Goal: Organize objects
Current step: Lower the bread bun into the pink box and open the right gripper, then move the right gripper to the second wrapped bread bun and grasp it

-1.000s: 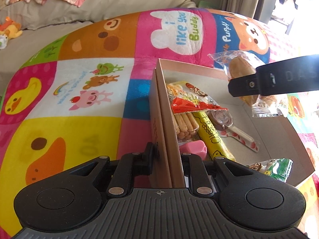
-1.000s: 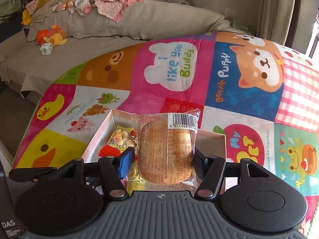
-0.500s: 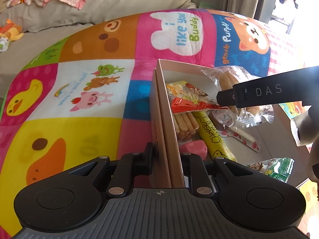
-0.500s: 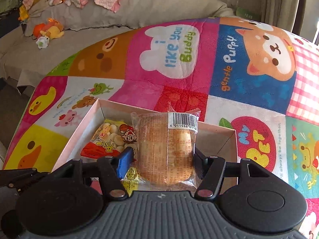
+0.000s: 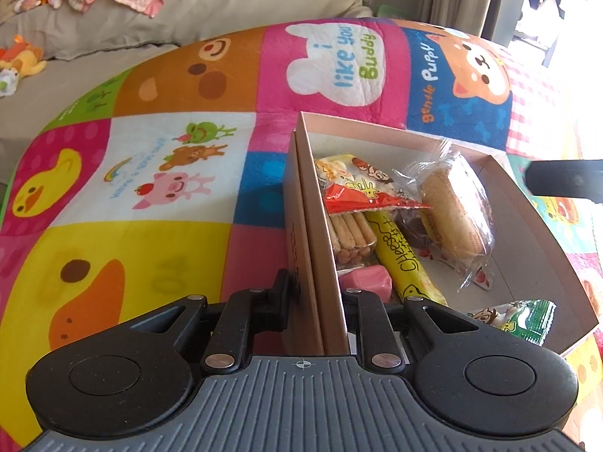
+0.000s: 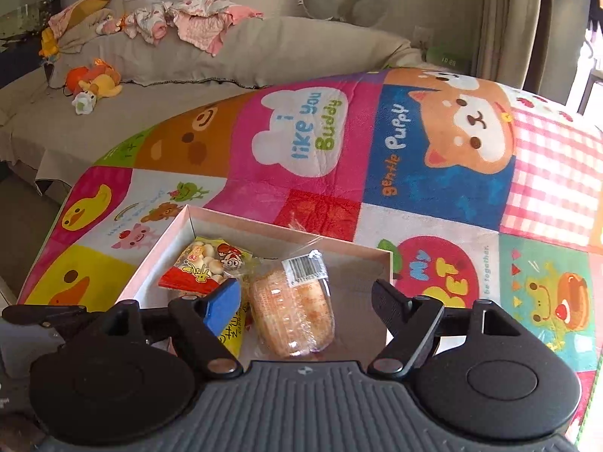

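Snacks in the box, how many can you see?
7, maybe more hidden. In the box: red-yellow biscuit bag, biscuit sticks, yellow cheese stick, pink candy, wrapped bun, lollipop under it, green packet at the near corner.

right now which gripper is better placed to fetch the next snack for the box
Right. The right gripper is open and empty above the wrapped bun, while the left gripper is shut on the box wall, steadying it.
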### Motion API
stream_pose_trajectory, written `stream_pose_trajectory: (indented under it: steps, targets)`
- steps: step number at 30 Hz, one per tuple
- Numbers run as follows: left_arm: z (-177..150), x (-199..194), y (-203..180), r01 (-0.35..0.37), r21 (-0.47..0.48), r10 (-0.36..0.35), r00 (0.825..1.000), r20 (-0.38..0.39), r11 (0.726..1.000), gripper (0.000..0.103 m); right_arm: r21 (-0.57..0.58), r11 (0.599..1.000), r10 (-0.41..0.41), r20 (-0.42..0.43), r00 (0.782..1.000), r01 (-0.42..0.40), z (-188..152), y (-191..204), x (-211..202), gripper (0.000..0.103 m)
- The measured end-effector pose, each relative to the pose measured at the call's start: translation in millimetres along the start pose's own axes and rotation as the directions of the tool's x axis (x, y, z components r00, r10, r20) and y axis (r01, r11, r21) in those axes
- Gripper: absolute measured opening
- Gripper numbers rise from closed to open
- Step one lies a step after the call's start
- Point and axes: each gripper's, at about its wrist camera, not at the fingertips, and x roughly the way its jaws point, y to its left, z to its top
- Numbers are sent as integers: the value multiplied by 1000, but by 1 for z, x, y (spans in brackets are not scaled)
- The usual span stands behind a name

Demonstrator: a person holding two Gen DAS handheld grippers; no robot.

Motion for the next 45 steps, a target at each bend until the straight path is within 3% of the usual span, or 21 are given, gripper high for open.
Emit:
stream_pose_trajectory:
  steps: [8, 14, 18, 25, 34, 39, 42, 45]
  targets:
    - [-3, -1, -2, -8, 1, 8, 1000, 14, 1000, 19, 103, 987, -125, 22, 992, 122, -51, -63, -55, 86]
    - [-4, -1, -4, -20, 4, 20, 1000, 18, 1000, 19, 219, 953, -200, -57, 978, 208, -115, -114, -74, 91]
    - [-4, -1, -3, -17, 6, 16, 1000, 22, 1000, 19, 292, 914, -250, -140, 958, 281, -167, -144, -79, 91]
    - [-5, -1, -4, -18, 6, 18, 1000, 23, 1000, 19, 366, 889, -217, -188, 958, 274, -220, -165, -96, 92]
    - [-5, -1, -3, -19, 9, 19, 999, 26, 1000, 19, 381, 891, -188, -186, 964, 247, -219, -166, -83, 92]
    - [-6, -2, -4, -18, 12, 17, 999, 30, 1000, 19, 319, 918, -208, -122, 970, 237, -187, -167, -73, 92]
    - [-6, -2, -3, -16, 10, 16, 999, 33, 1000, 19, 396, 907, -129, -62, 990, 143, -160, -180, -65, 95]
    - [-6, -1, -4, -18, 12, 18, 999, 30, 1000, 19, 460, 880, -104, -54, 993, 117, -138, -186, -47, 98]
